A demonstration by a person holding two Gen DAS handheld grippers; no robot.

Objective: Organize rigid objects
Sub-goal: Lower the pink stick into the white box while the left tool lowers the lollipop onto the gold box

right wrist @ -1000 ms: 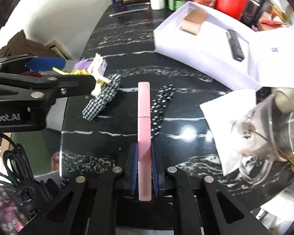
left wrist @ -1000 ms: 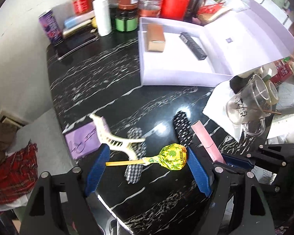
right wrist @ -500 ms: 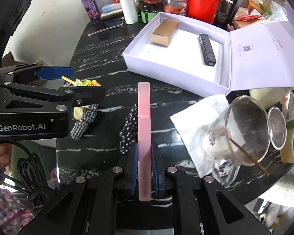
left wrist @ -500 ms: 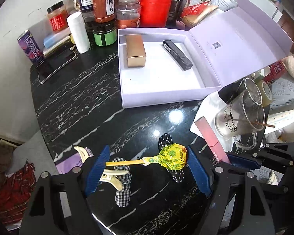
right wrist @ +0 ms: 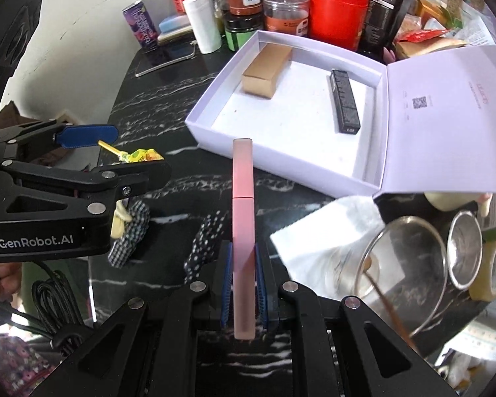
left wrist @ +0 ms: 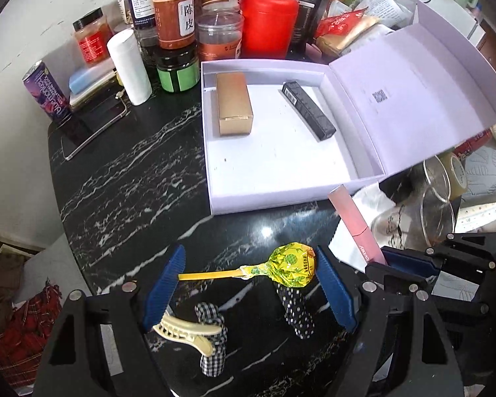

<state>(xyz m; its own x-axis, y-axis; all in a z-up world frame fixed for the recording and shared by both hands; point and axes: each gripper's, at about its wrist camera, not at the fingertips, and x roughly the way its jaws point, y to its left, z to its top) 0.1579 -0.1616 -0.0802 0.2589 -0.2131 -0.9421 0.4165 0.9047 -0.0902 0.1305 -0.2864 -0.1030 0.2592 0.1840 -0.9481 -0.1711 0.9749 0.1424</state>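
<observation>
Left wrist: lollipop [left wrist: 292,266] spans fingers [left wrist: 163,284] | right fingers [right wrist: 227,284] clamp pink tube [right wrist: 243,231]

Brown jar [left wrist: 174,20] at the table's far edge: white label reading "陈皮". Purple can [left wrist: 46,91] at the far left corner: "blue monkey". Left gripper [right wrist: 92,152] body: "GenRobot.AI" in white.

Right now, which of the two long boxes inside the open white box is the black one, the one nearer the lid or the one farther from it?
The slim black box lies nearer the raised lid; the wider gold box sits farther away.
</observation>
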